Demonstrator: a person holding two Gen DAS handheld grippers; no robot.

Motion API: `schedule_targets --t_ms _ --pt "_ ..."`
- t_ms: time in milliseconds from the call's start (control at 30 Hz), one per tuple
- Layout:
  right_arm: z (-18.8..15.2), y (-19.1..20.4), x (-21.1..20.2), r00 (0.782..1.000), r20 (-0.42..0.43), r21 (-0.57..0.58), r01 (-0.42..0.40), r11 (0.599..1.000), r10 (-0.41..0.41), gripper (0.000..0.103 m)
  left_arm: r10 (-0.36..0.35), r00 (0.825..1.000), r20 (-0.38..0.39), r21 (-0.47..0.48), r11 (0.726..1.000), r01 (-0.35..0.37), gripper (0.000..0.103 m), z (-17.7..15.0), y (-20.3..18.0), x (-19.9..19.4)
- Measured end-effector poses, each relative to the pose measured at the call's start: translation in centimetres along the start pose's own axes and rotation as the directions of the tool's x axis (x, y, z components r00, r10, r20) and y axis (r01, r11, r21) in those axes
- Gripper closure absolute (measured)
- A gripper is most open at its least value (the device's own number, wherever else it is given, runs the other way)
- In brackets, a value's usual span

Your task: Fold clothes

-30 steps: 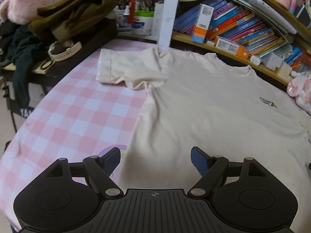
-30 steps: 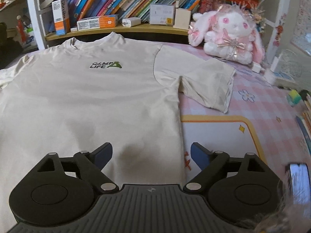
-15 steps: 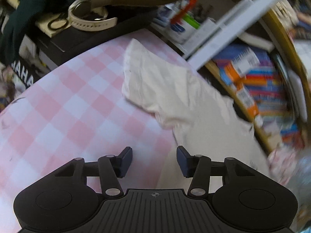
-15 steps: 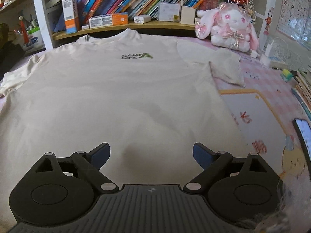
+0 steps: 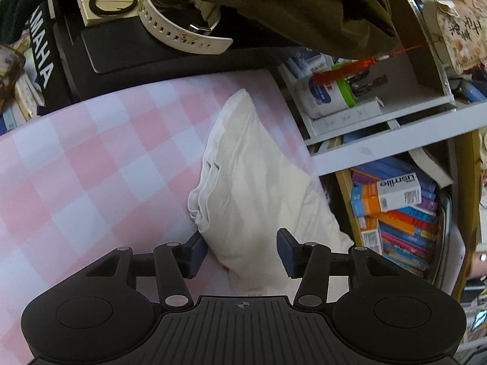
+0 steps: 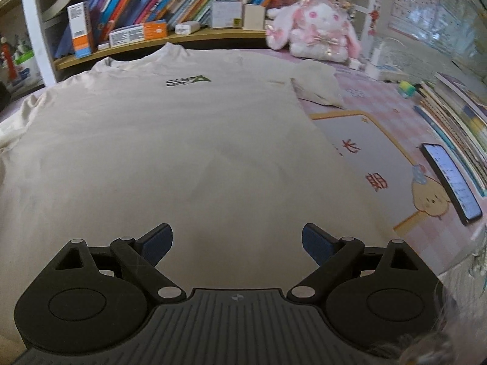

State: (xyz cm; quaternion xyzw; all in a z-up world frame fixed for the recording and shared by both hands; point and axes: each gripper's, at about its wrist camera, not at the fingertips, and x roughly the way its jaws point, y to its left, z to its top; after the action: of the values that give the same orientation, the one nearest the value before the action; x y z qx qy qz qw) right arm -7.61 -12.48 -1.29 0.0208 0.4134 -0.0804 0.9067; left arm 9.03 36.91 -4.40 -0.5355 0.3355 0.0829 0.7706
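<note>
On checked cloth [image 5: 91, 158]: one T-shirt [image 6: 170, 158]; left claw [image 5: 242, 252] straddling sleeve, unclamped; right claw [image 6: 237, 243] wide apart.

Cream T-shirt [image 6: 170, 158] spread flat, logo up; sleeve [image 5: 243, 188] rumpled

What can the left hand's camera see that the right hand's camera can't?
Only the left wrist view shows the white wristwatch, the olive garment and the left gripper, its jaws partly open around the T-shirt's sleeve. Only the right wrist view shows the plush bunny, the phone, the shirt's logo and the right gripper, open. Both show the cream T-shirt and bookshelf.
</note>
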Motion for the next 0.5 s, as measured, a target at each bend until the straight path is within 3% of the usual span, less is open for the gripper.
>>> schedule_targets --t_ms 167,300,433,500 --pt "0.1 0.2 0.1 1.000 -0.015 0.005 0.026 1.000 -0.026 0.011 -0.008 1.000 0.009 -0.037 0.999 0.009 0.056 0.1 0.3 -0.1" --pt "0.0 0.5 0.1 0.999 -0.026 -0.001 0.035 0.999 -0.035 0.011 0.005 1.000 0.009 -0.051 0.999 -0.004 0.070 0.2 0.8 -0.3" --pt "-0.3 0.9 0.0 0.999 -0.031 -0.029 0.033 0.999 -0.033 0.011 0.016 1.000 0.010 -0.081 0.997 -0.015 0.094 0.4 1.8 -0.2" --pt "-0.5 0.9 -0.1 0.999 -0.038 -0.039 0.034 0.999 -0.035 0.011 0.015 1.000 0.017 -0.088 0.996 -0.013 0.096 0.5 2.2 -0.3"
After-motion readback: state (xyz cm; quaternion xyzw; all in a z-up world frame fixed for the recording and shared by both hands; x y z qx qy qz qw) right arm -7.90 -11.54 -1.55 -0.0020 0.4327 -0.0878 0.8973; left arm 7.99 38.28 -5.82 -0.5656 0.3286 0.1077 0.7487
